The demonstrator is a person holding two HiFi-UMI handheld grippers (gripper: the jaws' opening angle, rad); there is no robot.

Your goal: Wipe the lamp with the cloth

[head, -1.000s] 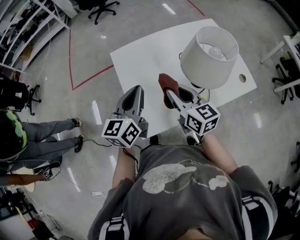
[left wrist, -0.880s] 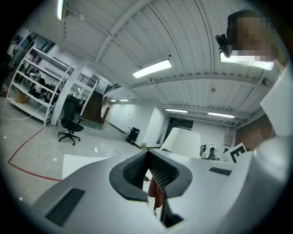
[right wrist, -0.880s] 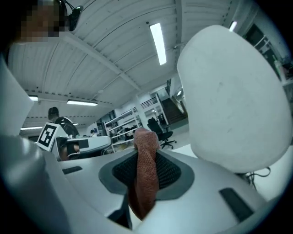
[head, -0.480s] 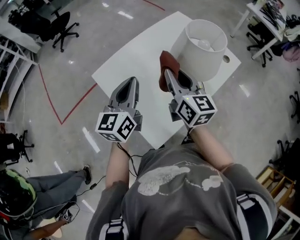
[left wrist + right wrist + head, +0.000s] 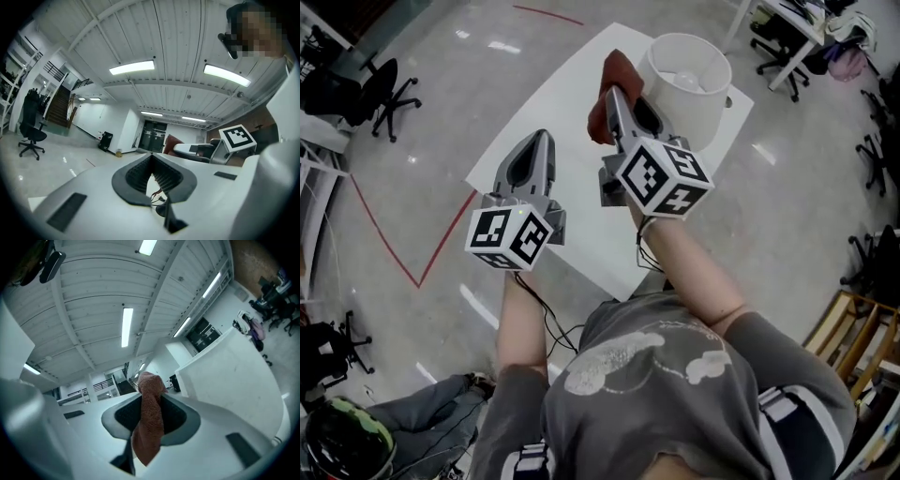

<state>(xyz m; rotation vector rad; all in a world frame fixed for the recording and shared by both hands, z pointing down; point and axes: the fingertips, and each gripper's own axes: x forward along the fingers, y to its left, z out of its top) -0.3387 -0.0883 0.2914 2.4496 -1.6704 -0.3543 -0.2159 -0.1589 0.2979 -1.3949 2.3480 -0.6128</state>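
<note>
Glossy grey floor runs all round the white table (image 5: 572, 127) in the head view, with open room beyond each of its edges; a red line (image 5: 389, 246) crosses the floor off the left gripper's outer side, and an office chair (image 5: 389, 89) stands farther out that way. The left gripper (image 5: 542, 138) hangs over the table's bare near part with its tapered jaws pressed together on nothing. Beside it the right gripper (image 5: 612, 94) reaches farther forward and pinches the rust-red cloth (image 5: 600, 103) at its tips. Just ahead and to that gripper's outer side stands the lamp (image 5: 711, 103), a smooth white drum shade with a bulb showing through its open top. It sits near the table's far corner.

From the left gripper view, the ribbed dark pads (image 5: 140, 174) meet at the tip, nothing between them. Off to its right the cloth (image 5: 173, 140) and the other gripper's marker cube (image 5: 238, 137) show.

From the right gripper view, the cloth (image 5: 150, 423), a coarse terry weave, is clamped between the jaws and droops back toward the camera. The shade's plain white wall (image 5: 229, 376) rises close on the right, with a narrow gap to the cloth.
</note>
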